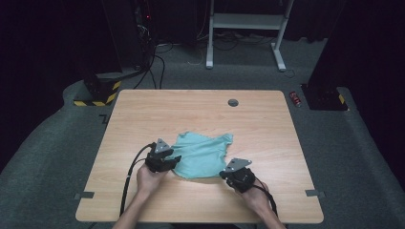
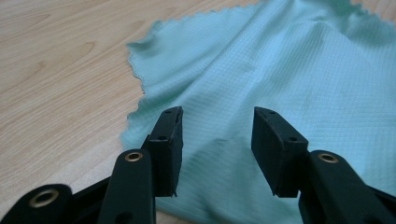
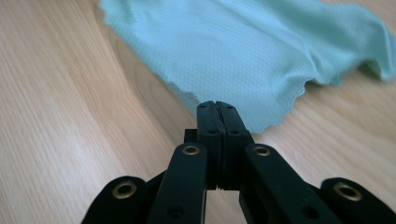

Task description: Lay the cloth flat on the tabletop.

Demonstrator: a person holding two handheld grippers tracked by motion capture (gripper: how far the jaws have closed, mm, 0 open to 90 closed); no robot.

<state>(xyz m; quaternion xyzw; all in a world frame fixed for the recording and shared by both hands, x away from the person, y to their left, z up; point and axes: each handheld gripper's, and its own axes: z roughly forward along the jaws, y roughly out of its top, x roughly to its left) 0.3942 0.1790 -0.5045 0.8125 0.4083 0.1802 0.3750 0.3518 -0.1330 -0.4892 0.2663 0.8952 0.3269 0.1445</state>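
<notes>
Lying rumpled on the worktop [image 1: 143,114], a green cloth [image 1: 203,153] sits under the released left tongs [image 2: 217,140], just ahead of the clenched, empty right tongs [image 3: 217,109].

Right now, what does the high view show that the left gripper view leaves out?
The high view takes in the whole wooden table, both hands, the right gripper at the cloth's near corner, and the grey floor with a white frame behind. The left gripper view shows the left gripper with jaws apart over the fabric and its fine grid weave. Both show the turquoise cloth on wood.
</notes>
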